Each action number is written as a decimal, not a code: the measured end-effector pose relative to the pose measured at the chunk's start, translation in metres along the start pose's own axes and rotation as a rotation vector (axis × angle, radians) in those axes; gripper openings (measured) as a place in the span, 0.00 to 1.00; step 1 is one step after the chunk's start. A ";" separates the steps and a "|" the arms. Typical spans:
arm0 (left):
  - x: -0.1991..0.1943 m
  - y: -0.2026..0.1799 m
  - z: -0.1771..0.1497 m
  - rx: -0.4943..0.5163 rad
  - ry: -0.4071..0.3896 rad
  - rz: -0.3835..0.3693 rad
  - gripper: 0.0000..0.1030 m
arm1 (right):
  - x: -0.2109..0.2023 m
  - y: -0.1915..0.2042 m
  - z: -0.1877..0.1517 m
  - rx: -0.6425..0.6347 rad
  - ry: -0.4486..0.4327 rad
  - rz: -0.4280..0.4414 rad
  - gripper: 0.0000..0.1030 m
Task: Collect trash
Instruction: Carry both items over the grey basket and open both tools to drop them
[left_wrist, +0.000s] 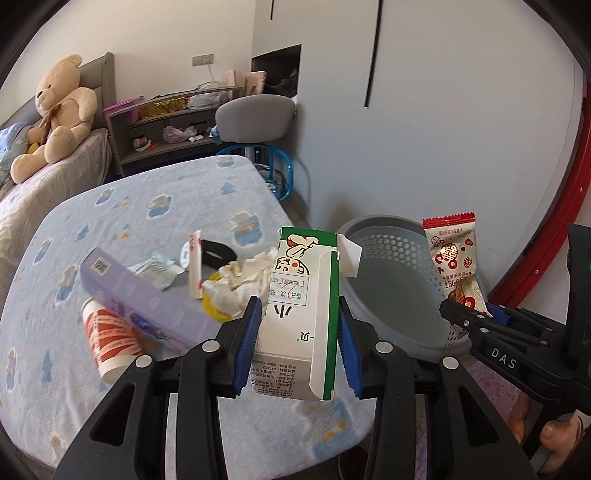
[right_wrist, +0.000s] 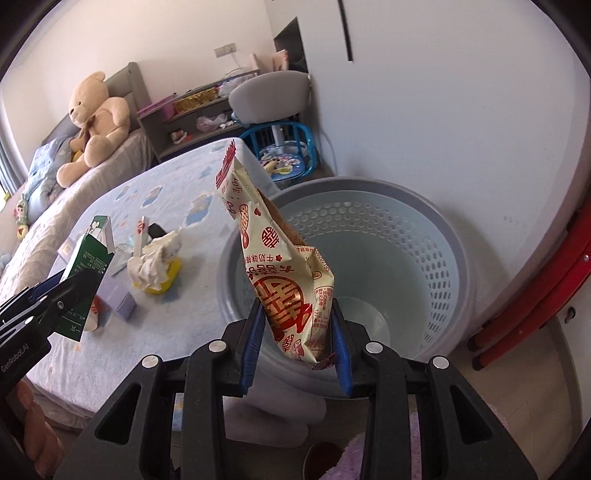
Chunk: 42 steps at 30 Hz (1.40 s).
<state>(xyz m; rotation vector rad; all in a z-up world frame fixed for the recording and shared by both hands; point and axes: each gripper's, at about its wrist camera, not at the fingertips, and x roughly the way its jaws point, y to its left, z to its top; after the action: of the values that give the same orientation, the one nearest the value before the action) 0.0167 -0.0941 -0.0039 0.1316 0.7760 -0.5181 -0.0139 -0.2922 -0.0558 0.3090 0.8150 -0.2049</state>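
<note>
Right wrist view: right tool (right_wrist: 295, 332) clamps a snack wrapper (right_wrist: 284, 266) above the basket (right_wrist: 454, 266); left tool (left_wrist: 299, 343) pinches a carton (left_wrist: 301, 314) beside it, over the bed, where releasing would miss.

Upright green-white carton (left_wrist: 301, 314), cream wrapper (right_wrist: 284, 273)

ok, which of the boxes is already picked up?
The green-and-white carton, clamped upright in the left gripper. The purple box lies tilted on the bed, propped on a paper cup.
</note>
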 end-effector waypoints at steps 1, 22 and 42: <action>0.005 -0.007 0.003 0.009 0.003 -0.010 0.38 | 0.000 -0.007 0.001 0.012 -0.002 -0.007 0.33; 0.084 -0.092 0.047 0.091 0.088 -0.133 0.38 | 0.020 -0.075 0.035 0.107 0.034 -0.082 0.34; 0.079 -0.086 0.050 0.050 0.065 -0.100 0.66 | 0.019 -0.080 0.033 0.134 0.005 -0.072 0.64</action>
<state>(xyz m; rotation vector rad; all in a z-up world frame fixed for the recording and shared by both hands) 0.0528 -0.2153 -0.0171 0.1574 0.8364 -0.6304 -0.0028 -0.3793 -0.0638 0.4066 0.8195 -0.3274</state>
